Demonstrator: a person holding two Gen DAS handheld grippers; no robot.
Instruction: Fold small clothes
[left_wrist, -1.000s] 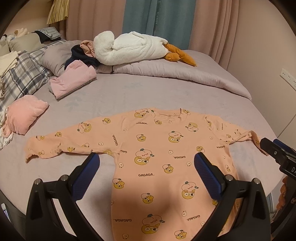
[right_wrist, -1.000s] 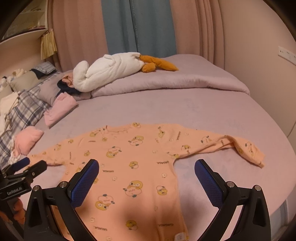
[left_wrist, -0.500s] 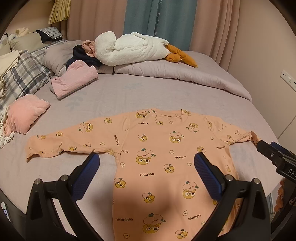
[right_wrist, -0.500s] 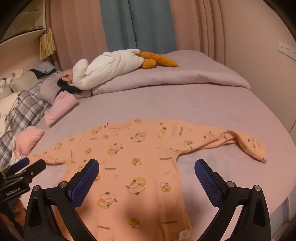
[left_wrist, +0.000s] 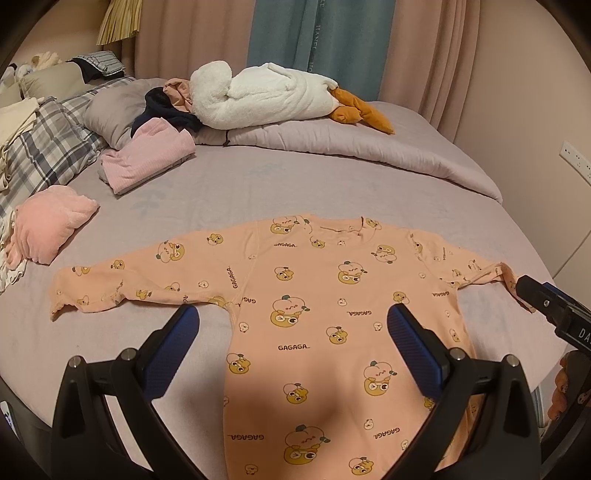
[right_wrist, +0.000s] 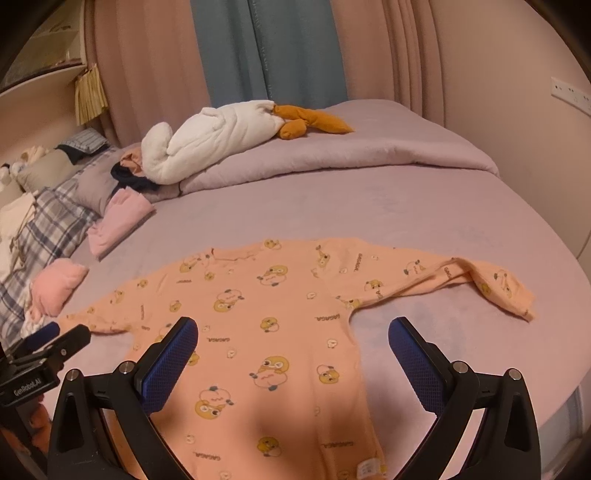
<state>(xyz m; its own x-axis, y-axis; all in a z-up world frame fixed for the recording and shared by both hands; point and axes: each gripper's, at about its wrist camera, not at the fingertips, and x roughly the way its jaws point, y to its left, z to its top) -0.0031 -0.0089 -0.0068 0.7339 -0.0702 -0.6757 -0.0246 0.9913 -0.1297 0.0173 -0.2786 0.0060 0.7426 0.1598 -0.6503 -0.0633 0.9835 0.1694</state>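
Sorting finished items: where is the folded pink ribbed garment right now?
In the left wrist view, the folded pink ribbed garment lies far left on the bed, below the grey pillow.

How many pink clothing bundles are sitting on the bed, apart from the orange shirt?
2. A folded pink garment lies beside the grey pillow; a fluffy pink bundle sits nearer the bed's left edge. More may be hidden under the white plush.

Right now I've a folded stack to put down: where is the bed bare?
Bare sheet lies between the orange top and the rolled duvet, and below its right sleeve toward the bed's edge. The left side is crowded: pink fleece bundle, folded pink garment, plaid pillows.
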